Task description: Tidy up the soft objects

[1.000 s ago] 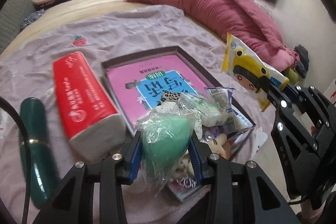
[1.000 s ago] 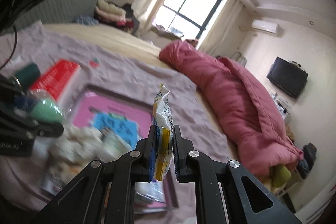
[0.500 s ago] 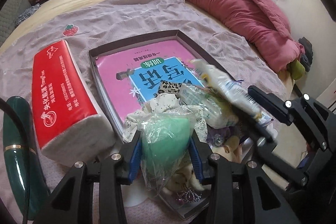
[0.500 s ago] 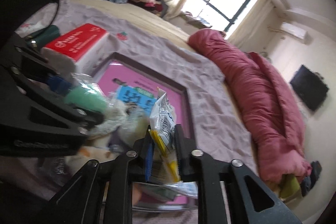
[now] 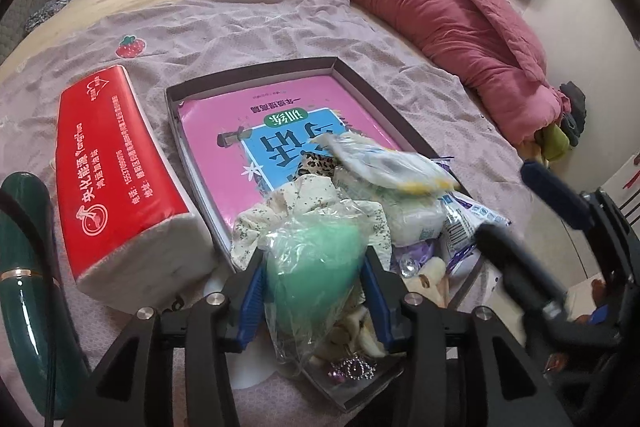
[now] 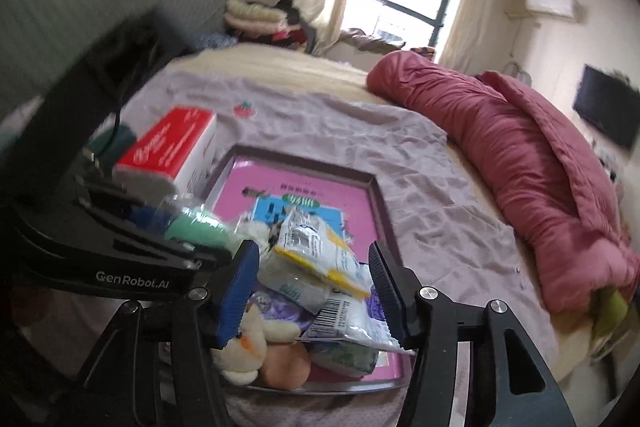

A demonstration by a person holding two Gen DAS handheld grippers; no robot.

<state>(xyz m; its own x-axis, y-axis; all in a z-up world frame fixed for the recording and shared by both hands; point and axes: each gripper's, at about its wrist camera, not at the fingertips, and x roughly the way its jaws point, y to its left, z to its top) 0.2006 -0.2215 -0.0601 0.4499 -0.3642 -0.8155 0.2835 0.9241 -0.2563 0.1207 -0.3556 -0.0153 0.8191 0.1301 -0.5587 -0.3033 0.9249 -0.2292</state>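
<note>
Jaws opening, the right gripper (image 6: 314, 277) hangs over the tray (image 5: 394, 129) on the bed — its pads clear of the yellow-and-white packet (image 6: 320, 247), which lies on the tray's heap of soft things. The left gripper (image 5: 314, 291), jaws also opening, still touches a bagged green sponge (image 5: 310, 267) at the heap's near edge.

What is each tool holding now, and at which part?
The left tool has the bagged green sponge between its opening jaws, at its sides. The right tool, jaws opening, holds nothing; the yellow packet lies free.
</note>
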